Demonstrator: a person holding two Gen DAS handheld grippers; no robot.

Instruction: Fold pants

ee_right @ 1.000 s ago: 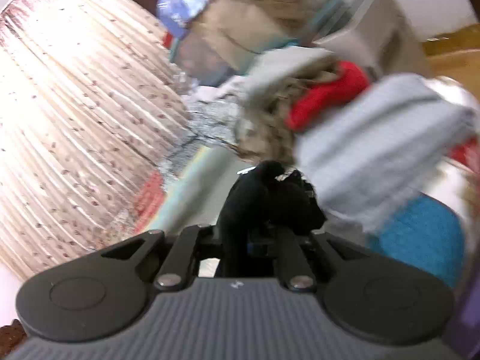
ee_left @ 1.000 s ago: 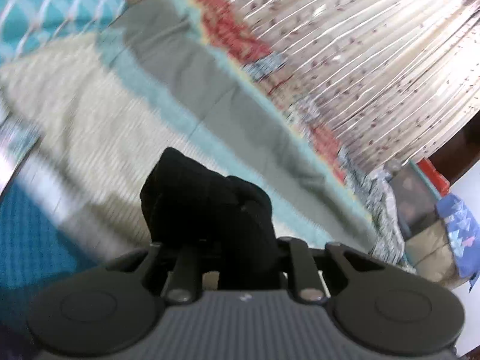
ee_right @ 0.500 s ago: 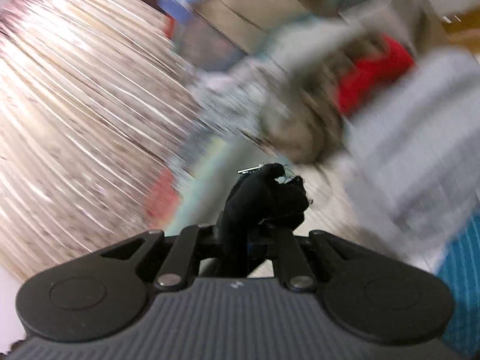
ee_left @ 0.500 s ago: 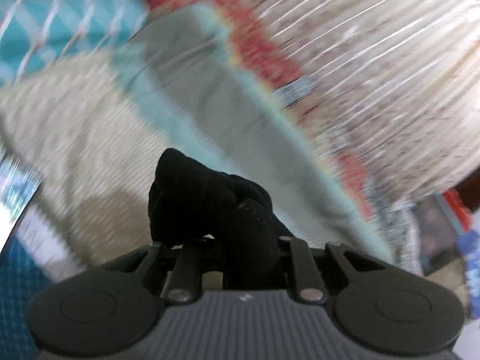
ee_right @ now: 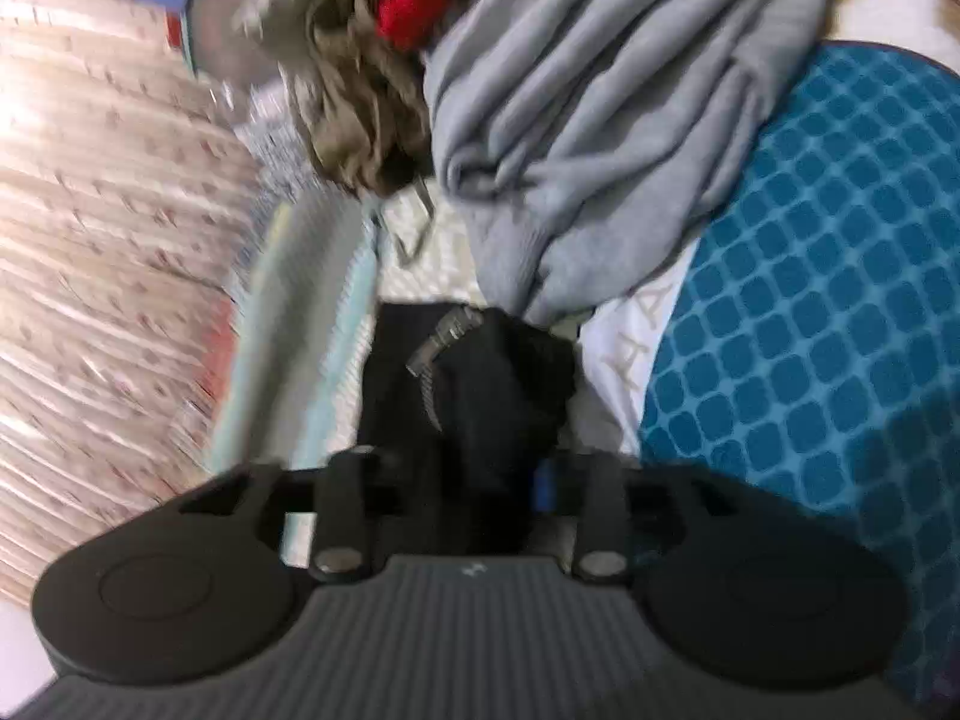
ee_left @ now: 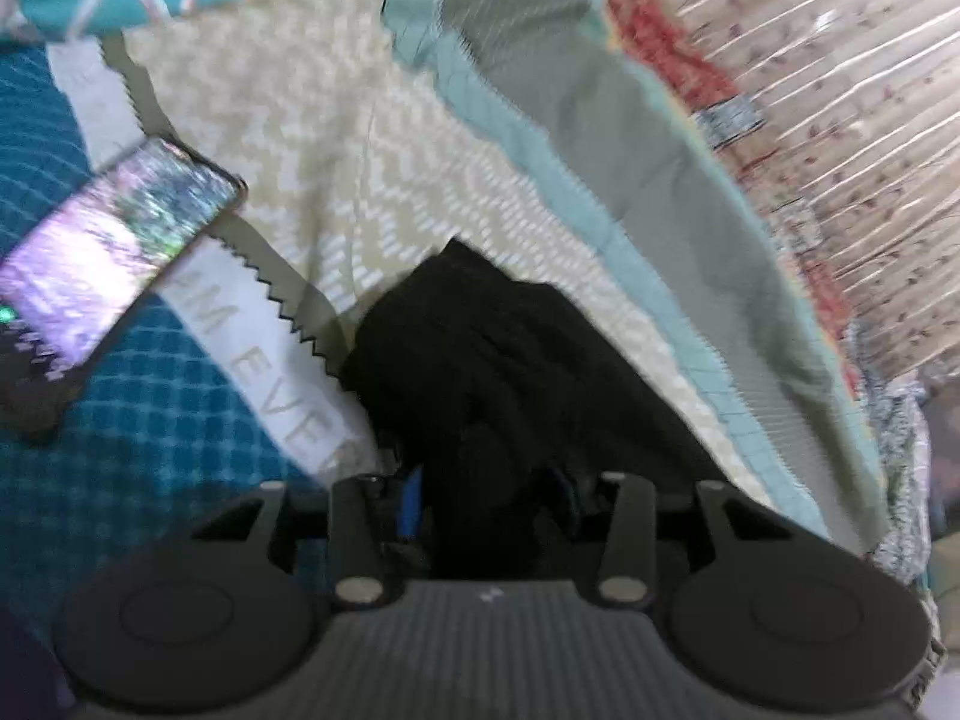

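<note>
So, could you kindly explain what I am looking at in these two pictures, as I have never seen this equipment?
There is no robot here. A person holds a two-finger clamp in each hand, and each carries a wide-angle camera looking along its fingers. The dark ribbed shape at the bottom is the tool's body. In the left view, the left gripper pinches the black pants over a patterned bedspread, with a phone lying nearby. In the right view, the right gripper pinches another bunch of the pants, near a grey garment.
</note>
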